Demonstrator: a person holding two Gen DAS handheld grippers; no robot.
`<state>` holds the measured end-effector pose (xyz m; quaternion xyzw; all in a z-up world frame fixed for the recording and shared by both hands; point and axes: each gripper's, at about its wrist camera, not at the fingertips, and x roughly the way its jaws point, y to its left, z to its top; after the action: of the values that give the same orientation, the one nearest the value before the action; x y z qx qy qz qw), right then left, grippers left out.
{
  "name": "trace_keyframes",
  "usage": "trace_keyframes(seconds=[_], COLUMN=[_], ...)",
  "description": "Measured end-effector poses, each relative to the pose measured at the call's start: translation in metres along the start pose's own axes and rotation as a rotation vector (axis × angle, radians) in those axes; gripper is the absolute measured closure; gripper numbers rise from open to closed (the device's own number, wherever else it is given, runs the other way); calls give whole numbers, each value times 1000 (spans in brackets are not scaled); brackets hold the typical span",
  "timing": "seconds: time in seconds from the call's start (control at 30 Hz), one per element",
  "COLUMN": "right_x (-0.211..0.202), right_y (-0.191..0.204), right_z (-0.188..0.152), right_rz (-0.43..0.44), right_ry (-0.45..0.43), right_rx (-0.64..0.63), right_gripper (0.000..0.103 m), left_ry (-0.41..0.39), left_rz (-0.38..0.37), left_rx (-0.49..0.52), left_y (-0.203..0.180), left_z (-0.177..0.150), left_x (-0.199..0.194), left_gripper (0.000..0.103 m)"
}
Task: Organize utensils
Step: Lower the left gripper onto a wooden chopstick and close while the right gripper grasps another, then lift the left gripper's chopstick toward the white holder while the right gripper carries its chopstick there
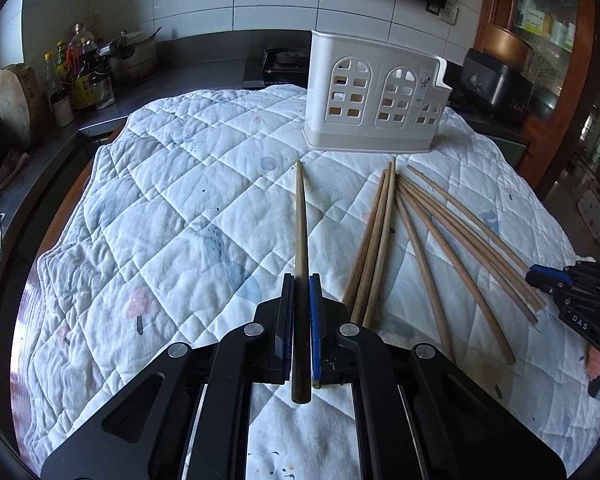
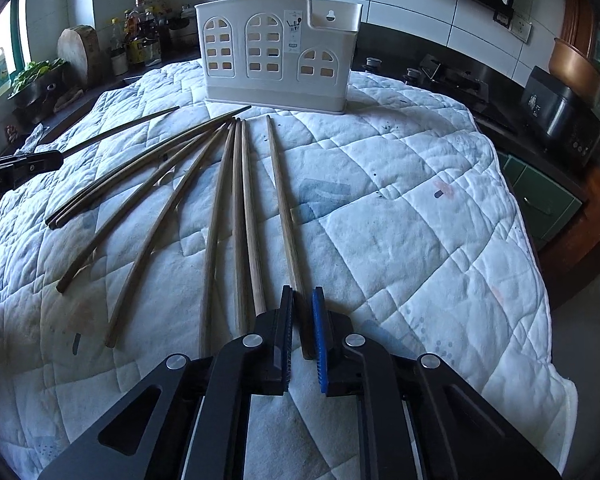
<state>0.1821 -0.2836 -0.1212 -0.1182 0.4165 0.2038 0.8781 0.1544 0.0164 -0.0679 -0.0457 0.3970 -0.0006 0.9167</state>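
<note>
Left gripper fingers clamped on one chopstick, long axis aimed at white holder ahead; right gripper fingers parted astride rightmost chopstick on quilted surface.

White holder, brown chopsticks, pale blue-patterned quilt.

A quilted white blanket covers the table. Sauce bottles and a round wooden chopping block stand on the dark counter.
</note>
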Motion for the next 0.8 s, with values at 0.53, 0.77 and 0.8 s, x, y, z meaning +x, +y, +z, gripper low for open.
trace_keyframes(seconds=[0.53, 0.77, 0.8], right_x=[-98, -124, -127], right_y=[26, 30, 29], right_z=[40, 75, 83], right_rz=[19, 34, 30], right_ry=[-234, -274, -271], right_rx=[-21, -37, -39], right_gripper=[96, 96, 96], left_ry=[-103, -124, -128], left_rz=[-65, -95, -102], left_rx=[-20, -9, -9], left_y=[10, 11, 12], left_z=[13, 34, 39], left_x=[-55, -68, -71], left_gripper=[97, 97, 97])
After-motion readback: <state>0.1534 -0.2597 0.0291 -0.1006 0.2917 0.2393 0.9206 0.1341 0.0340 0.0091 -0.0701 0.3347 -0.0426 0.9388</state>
